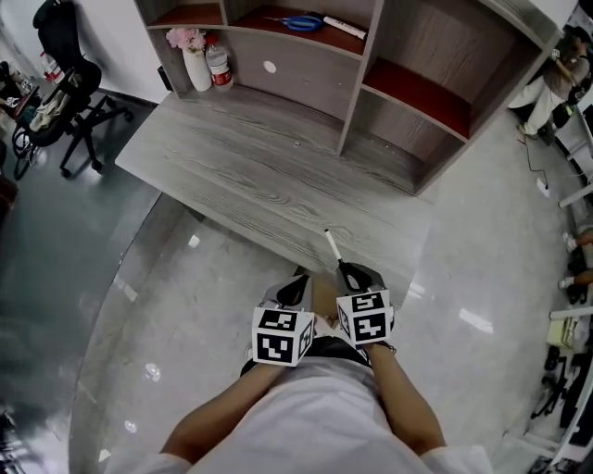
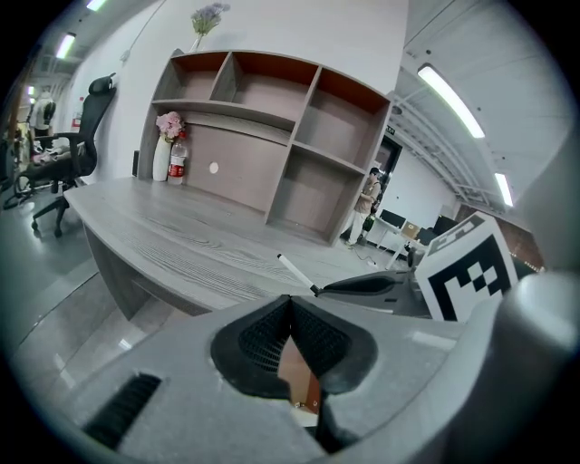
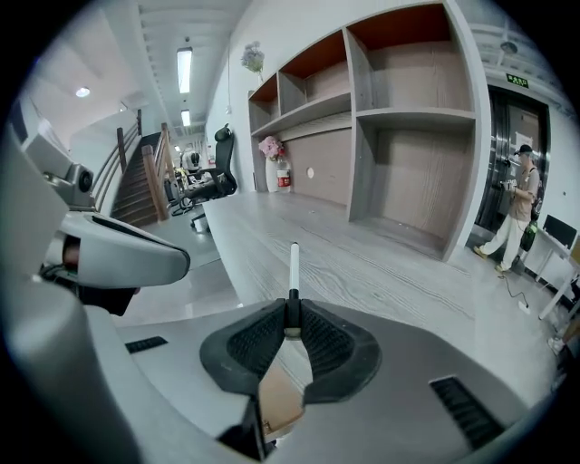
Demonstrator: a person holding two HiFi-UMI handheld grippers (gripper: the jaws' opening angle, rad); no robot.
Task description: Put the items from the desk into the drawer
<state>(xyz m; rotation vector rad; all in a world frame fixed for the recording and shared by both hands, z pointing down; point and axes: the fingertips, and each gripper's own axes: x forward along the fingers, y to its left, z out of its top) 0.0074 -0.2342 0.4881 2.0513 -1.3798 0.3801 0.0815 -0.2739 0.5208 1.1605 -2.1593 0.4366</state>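
Wide grey tabletop (image 1: 259, 176) stretches far. At its near edge, the left gripper (image 2: 290, 306) sits clenched on nothing while the right gripper (image 3: 290, 319) pinches the pen (image 3: 293, 261) by its dark end, probably for carrying to a drawer not in view.

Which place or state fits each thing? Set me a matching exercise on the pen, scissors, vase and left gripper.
1. pen
2. scissors
3. vase
4. left gripper

A. lying on a shelf
B. shut, with nothing in it
C. held in the right gripper
D. standing on the desk beside the bottle

Pairs: 1-C, 2-A, 3-D, 4-B
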